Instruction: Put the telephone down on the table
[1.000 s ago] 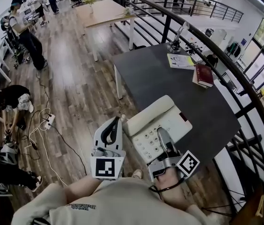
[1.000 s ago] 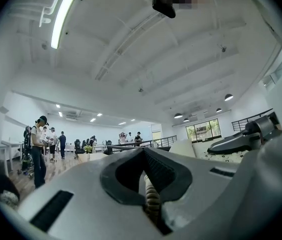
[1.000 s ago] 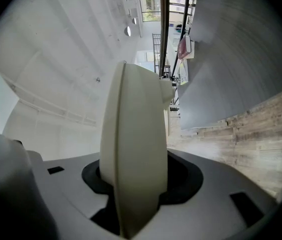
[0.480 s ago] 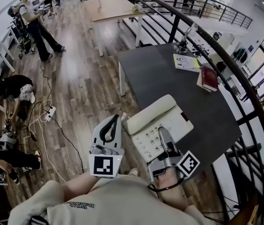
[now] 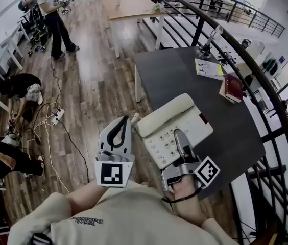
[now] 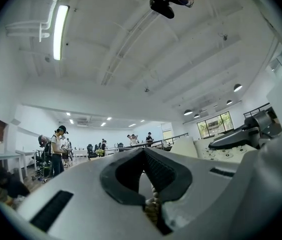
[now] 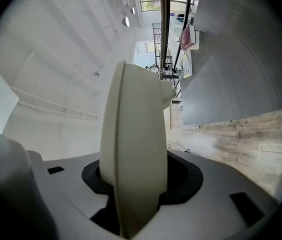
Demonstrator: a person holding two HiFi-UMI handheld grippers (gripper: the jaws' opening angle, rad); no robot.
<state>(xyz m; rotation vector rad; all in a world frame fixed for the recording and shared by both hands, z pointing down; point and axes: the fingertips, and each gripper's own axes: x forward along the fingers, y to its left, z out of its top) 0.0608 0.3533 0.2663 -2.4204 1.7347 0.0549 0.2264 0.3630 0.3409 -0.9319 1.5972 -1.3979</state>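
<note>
A cream desk telephone (image 5: pixel 172 129), handset on its cradle, hangs in the air over the near corner of the dark grey table (image 5: pixel 185 80). My right gripper (image 5: pixel 180 137) is shut on the near edge of its base, which fills the right gripper view as a cream slab (image 7: pixel 133 149) between the jaws. My left gripper (image 5: pixel 117 137) is beside the handset's left end, jaws together. In the left gripper view a beige coiled cord (image 6: pixel 151 209) sits pinched in the slit between them.
On the table's far side lie a red book (image 5: pixel 233 87), a leaflet (image 5: pixel 209 68) and a small metal stand (image 5: pixel 208 45). A black curved railing (image 5: pixel 266 91) runs along the right. Wooden floor with cables (image 5: pixel 52 121) and several people lies left.
The right gripper and the telephone have shifted slightly towards the table. The left gripper has stayed beside it. A person in the background has walked on.
</note>
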